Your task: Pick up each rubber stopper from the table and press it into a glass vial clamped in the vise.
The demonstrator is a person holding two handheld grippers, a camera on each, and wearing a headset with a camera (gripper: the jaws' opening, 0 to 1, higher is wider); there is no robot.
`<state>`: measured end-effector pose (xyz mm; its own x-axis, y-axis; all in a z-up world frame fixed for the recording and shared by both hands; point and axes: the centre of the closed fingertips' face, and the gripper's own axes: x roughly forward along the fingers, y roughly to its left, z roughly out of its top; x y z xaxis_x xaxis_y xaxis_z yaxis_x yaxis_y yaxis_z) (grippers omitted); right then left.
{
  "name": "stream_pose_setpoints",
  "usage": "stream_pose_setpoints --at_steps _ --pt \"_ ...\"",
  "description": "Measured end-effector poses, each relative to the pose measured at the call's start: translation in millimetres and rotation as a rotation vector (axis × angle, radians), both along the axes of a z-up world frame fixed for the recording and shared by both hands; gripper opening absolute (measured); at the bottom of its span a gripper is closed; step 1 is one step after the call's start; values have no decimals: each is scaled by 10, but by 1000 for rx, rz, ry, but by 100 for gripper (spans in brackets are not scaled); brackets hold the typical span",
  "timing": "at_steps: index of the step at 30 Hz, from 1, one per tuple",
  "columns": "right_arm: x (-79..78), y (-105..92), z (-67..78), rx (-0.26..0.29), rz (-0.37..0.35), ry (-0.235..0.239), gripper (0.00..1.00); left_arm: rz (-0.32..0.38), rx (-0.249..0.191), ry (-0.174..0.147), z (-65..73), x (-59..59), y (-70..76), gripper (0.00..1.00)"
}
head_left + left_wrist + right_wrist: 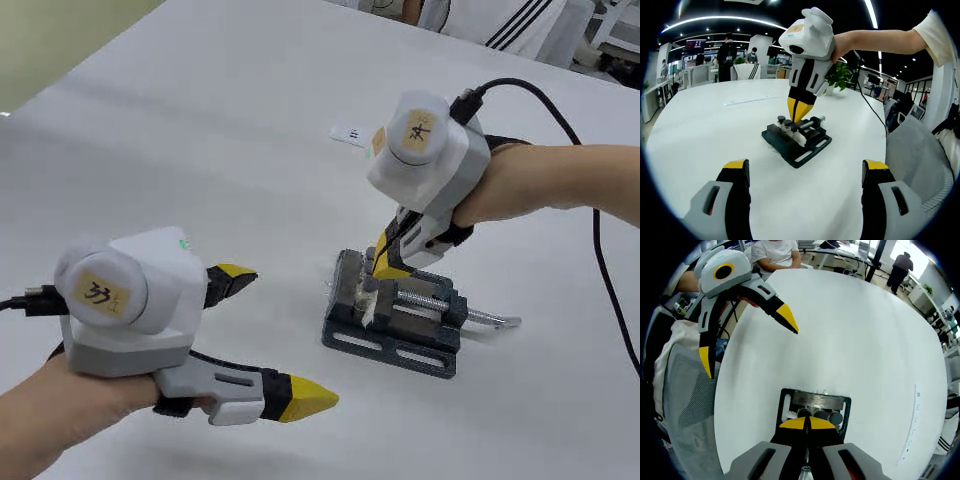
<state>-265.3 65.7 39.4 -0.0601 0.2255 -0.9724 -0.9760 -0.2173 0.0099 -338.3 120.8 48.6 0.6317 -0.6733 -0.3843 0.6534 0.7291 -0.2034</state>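
Press straight down with the right tool (808, 423), tips pressed together with nothing visibly pinched, onto the dark rubber stopper (805, 413) right under them. Avoid sideways lean on the glass vial (799, 137) in the vise (815, 401). Hold the left tool (805, 167), spread wide, well apart.

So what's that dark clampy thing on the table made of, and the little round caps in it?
The dark grey vise looks like painted metal: it has a matte, blocky body, with a shiny bare-metal screw running through it. The small dark round stoppers look like dull rubber with no shine, though they are too small to be sure.
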Motion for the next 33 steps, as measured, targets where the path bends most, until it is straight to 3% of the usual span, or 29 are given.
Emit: stream_pose_setpoints --at_steps 14,17,23,27,30,32,33 --pt "-44 23 -58 -3 -11 26 0 1 1 7 -16 -18 -1 92" --pt "-45 32 -70 -18 -40 30 0 0 -4 9 -21 -17 -20 92" --pt "-57 31 -91 -53 -15 -11 0 -7 -10 15 -54 -12 -63 92" --pt "-53 20 -92 -47 -49 14 0 -19 -3 16 -80 0 -76 92" --pt "-35 14 -110 -32 -104 65 0 -11 -18 16 -62 20 -78 92" --pt "-38 12 -114 -28 -67 60 0 -14 -11 15 -63 27 -82 92" --pt "-37 10 -112 -30 -89 67 0 -12 -15 14 -53 40 -88 92"
